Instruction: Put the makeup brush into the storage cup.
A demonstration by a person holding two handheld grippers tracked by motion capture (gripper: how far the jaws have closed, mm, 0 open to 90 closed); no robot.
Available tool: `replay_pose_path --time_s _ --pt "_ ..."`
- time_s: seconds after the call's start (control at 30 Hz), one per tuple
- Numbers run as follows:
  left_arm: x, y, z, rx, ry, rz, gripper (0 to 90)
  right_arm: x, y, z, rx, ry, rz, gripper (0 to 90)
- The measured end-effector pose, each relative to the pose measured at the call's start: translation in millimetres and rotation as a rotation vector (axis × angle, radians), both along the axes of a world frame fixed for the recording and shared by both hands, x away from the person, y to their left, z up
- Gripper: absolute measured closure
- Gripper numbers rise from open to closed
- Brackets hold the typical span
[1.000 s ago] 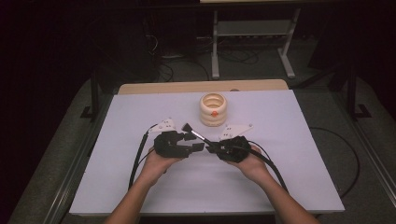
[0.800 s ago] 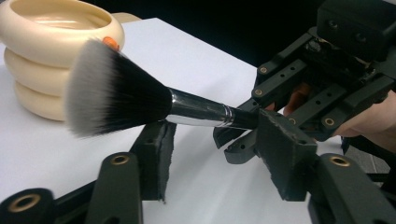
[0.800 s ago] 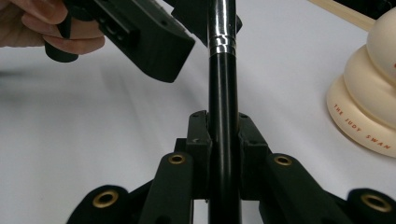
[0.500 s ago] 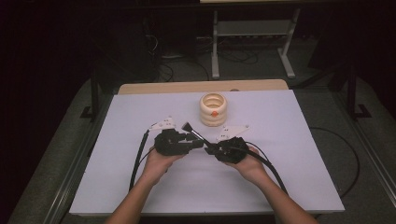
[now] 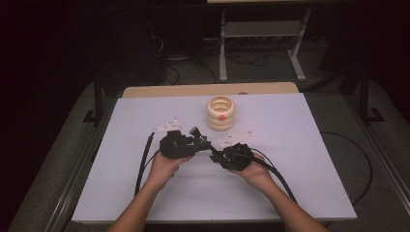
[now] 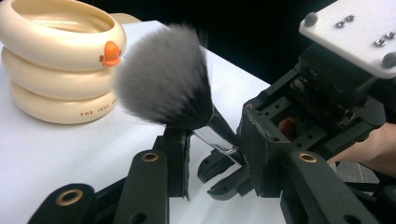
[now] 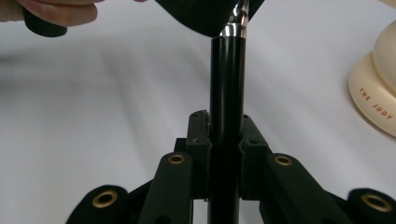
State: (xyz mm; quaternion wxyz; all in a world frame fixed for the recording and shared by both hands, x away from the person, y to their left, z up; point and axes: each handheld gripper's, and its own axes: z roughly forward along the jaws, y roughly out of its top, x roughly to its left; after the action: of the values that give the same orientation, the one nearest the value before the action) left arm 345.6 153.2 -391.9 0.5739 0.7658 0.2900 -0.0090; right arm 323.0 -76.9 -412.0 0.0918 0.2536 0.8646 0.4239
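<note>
A: Black all over, the left gripper (image 5: 193,140) sits just left of the table's middle in the high view, held in the person's left hand (image 5: 164,164). Its jaws have just been closing, and the left gripper view has the fluffy grey-and-white bristle head of the makeup brush (image 6: 163,79) between them, just above the silver ferrule.

B: Are the pads pressing on it?

A: I cannot tell for sure. The left pad looks to touch the base of the bristles; the right one stands close beside the ferrule.

B: And where is the brush itself?

A: Between the two grippers, above the pale lilac table top (image 5: 300,145). Its round black glossy handle (image 7: 226,93) runs from the right gripper toward the left one, bristles at the left end.

B: The right gripper?

A: The right gripper (image 5: 215,155), in the person's right hand (image 5: 254,171), is clenched on that handle. In the right gripper view both pads squeeze the black handle from either side, with the handle rising straight up the middle.

B: Anything else nearby?

A: A cream ribbed round container with a small orange mark (image 5: 220,114) stands on the table just beyond the grippers, apart from both. In the left gripper view it lies behind the bristles, its lettering partly readable.
</note>
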Motion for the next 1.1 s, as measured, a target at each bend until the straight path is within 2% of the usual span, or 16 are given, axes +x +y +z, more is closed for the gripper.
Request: replay_pose_path --time_s 0.4,0.53,0.6,1.1 --pt "0.4 -1.8 1.9 -0.024 0.009 -0.019 70.0 1.1 4.8 -6.1 -0.025 0.006 0.003 77.6" --pt "0.0 -2.3 3.4 -0.039 -0.001 -0.031 72.3 0.9 5.7 -7.3 -0.029 0.001 0.01 77.6" --pt "-0.1 -2.2 3.9 -0.03 -0.009 -0.036 73.5 0.3 6.6 -7.7 -0.032 0.001 0.012 77.6" --pt "-2.1 -5.8 6.2 -0.042 -0.013 -0.062 76.7 0.6 7.1 -9.1 -0.033 -0.013 0.019 77.1"
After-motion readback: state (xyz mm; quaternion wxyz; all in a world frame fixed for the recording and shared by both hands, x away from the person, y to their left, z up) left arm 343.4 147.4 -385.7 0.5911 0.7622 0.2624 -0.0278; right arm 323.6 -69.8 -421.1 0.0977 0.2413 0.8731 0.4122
